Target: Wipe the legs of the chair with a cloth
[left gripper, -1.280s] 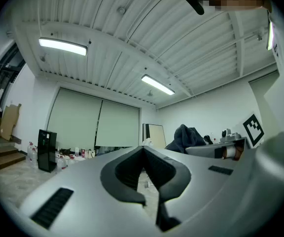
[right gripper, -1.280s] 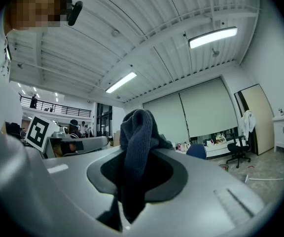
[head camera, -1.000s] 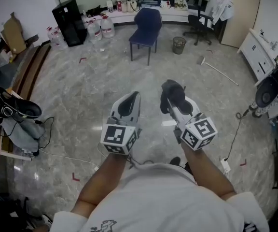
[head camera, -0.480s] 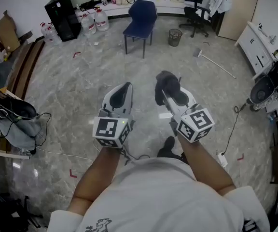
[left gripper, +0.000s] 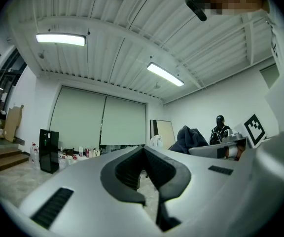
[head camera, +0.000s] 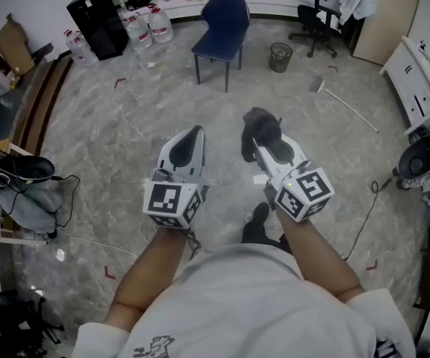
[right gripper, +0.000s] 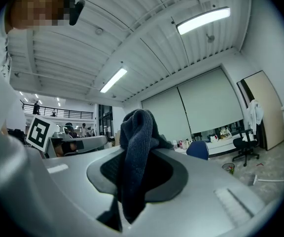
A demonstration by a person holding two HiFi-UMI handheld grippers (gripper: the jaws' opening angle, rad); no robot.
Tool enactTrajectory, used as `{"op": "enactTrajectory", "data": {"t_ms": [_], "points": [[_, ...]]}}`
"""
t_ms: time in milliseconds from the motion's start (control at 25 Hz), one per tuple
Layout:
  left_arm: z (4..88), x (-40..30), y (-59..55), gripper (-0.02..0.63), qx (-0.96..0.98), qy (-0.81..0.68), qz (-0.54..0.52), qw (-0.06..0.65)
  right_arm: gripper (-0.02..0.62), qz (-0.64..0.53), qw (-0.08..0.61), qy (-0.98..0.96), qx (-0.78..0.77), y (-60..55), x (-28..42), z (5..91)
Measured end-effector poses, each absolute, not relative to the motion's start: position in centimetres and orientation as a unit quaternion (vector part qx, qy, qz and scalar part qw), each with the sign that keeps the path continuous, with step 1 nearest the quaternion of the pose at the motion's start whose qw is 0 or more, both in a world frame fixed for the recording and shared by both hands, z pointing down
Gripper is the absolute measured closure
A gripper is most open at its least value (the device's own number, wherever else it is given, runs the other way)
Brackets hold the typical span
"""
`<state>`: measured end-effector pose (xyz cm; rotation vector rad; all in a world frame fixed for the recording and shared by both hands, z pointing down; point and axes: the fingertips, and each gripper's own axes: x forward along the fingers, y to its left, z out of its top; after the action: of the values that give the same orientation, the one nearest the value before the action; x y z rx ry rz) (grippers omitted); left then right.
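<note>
A blue chair [head camera: 224, 19] on thin dark legs [head camera: 198, 67] stands far ahead on the marble floor, well away from both grippers. In the right gripper view the blue chair [right gripper: 197, 149] is small and distant. My right gripper [head camera: 263, 139] is shut on a dark grey cloth [head camera: 260, 125], which bunches above the jaws and hangs down between them. The right gripper view shows that cloth [right gripper: 136, 147] up close. My left gripper [head camera: 190, 142] is held level beside the right one, shut with nothing in it. In its own view the left gripper [left gripper: 144, 156] shows its jaws meeting at the tip.
A mesh waste bin [head camera: 280, 57] and an office chair [head camera: 319, 22] stand right of the blue chair; water bottles [head camera: 149, 27] and a black cabinet [head camera: 95, 21] stand to its left. A broom [head camera: 347, 108] lies on the floor. Cables [head camera: 363, 216] and clutter [head camera: 21, 179] line the sides.
The person has stepped forward over the floor, and a shoe now shows below the grippers. Both grippers keep their pose, with the cloth still in the right one.
</note>
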<state>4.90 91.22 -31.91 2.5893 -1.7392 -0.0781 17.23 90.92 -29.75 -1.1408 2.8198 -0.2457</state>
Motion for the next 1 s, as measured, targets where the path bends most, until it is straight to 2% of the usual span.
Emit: {"op": "enactTrajectory", "data": {"t_ms": [440, 800, 1000], "points": [[-32.9, 11.5, 69.7, 0.600, 0.812, -0.583, -0.019, 0.013, 0.518, -0.088, 0.044, 0.939, -0.331, 69.0, 23.6, -31.0], [-32.9, 9.4, 57.4, 0.600, 0.814, -0.580, -0.039, 0.005, 0.518, -0.074, 0.040, 0.939, -0.333, 57.6, 22.1, -30.7], [-31.7, 5.9, 44.6, 0.600, 0.827, -0.560, -0.054, 0.001, 0.517, -0.049, 0.037, 0.934, -0.351, 46.4, 18.5, -29.5]]}}
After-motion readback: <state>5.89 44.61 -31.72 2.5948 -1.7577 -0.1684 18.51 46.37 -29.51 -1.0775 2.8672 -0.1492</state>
